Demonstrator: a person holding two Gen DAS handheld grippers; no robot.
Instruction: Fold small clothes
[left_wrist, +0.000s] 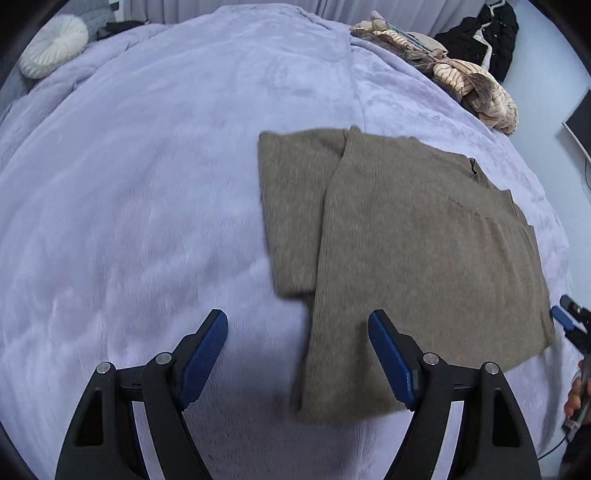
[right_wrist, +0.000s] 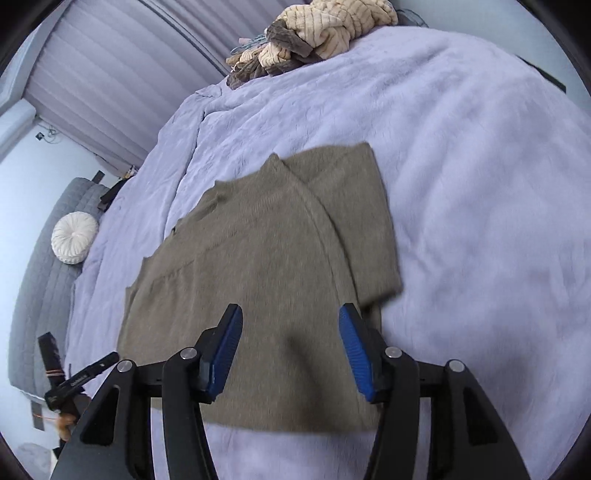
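Taupe knit sweater (left_wrist: 424, 251) lies flat on the lilac blanket (left_wrist: 147, 184), one side folded in at nine o'clock, further folds probably left, left gripper (left_wrist: 297, 354) and right gripper (right_wrist: 290, 347) both spread, empty.

Left tongs (left_wrist: 297, 321): jaws spread wide, nothing between the blue pads (left_wrist: 202, 360); both fingers black, pointing steeply down and away.
Right tongs (right_wrist: 290, 314): jaws apart with nothing gripped, a narrower gap than the left pair; blue pads (right_wrist: 225, 350) face each other across the gap; pointing down and forward.
Right tongs seen from the left wrist camera: a blue pad and black parts at the far right edge (left_wrist: 570, 321).
Hand (left_wrist: 576, 395): fingers just visible at the right edge, wrapped round a handle.
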